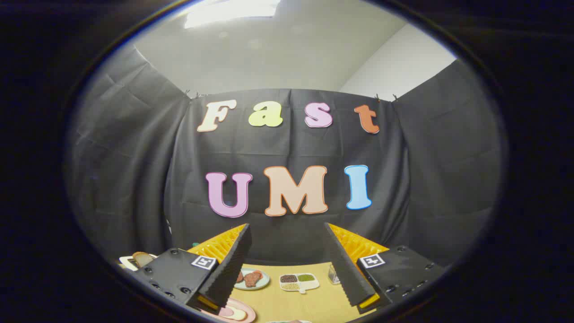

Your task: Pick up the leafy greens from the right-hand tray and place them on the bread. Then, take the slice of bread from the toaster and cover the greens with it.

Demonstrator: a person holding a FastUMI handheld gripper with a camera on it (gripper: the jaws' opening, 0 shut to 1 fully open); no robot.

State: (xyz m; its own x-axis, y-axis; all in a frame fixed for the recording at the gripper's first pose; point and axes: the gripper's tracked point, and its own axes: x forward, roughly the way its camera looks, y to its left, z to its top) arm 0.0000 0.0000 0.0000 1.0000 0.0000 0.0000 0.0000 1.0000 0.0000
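My gripper (287, 235) is held high above the table, open, with nothing between its two black and yellow fingers (231, 260). Far below, a slice of bread (142, 258) stands up out of a white toaster (128, 264) beyond the left finger. A pink plate (237, 312) with a pale slice on it lies under the left finger's tip. A small part of something pale and green (289, 321) peeks in at the near table edge between the fingers; I cannot tell what it is.
On the wooden table (309, 300) sit a light plate with reddish meat slices (252, 279), a white divided dish of seeds and green bits (299, 282), and a small clear jar (334, 274) beside the right finger.
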